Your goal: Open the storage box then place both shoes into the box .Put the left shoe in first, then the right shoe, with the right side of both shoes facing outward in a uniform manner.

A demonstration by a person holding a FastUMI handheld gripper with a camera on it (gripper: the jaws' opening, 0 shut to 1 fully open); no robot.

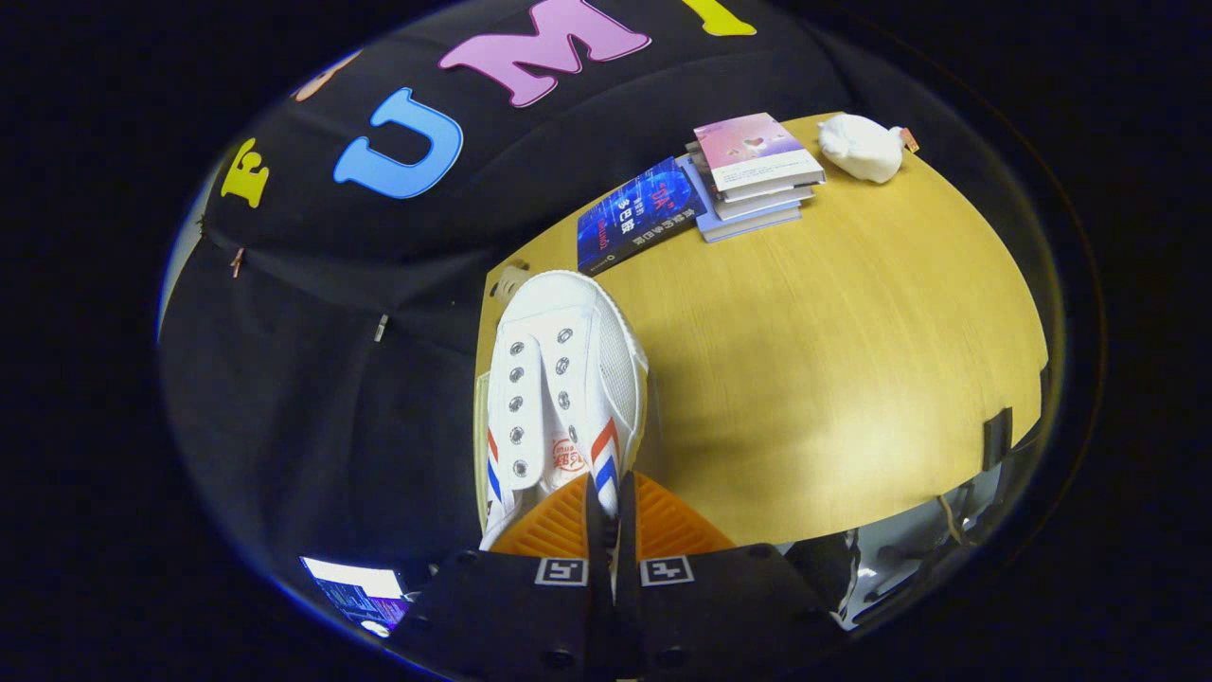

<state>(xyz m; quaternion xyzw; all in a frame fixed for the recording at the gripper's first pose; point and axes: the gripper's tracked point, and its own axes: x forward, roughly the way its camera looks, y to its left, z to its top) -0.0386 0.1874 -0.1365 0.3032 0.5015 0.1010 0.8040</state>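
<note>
Nearest to us, the gripper (611, 516) has its two fingers drawn almost together, pinching a thin part of the white shoe (559, 388) between them; we judge this to be the collar or side wall by the striped panel, though the grip point itself is hidden by the fingers. Both fingers appear to press on that edge, so we read the jaws as narrow and holding the shoe.

Just ahead of the fingers, the shoe extends away from us, toe farthest, its eyelet rows and red-and-blue stripes facing the camera. It seems to hang clear of the wooden table (852, 379), near the table's edge, though we cannot tell for certain whether its toe rests on the surface.

Beyond the shoe, well apart from it, a dark blue book (636, 216) lies flat on the table, with a stack of books (753, 175) just beside it. Farther still, near the table's far edge, sits a white soft object (860, 147), perhaps a small plush figure.

We place this moment in the carrying step: one shoe is gripped and in transit. Whether it is the left or the right shoe we cannot settle from this angle. The next move, in our judgement, calls for bringing the shoe to the box opening, turning it so its right side faces outward, and lowering it in before the fingers part.
</note>
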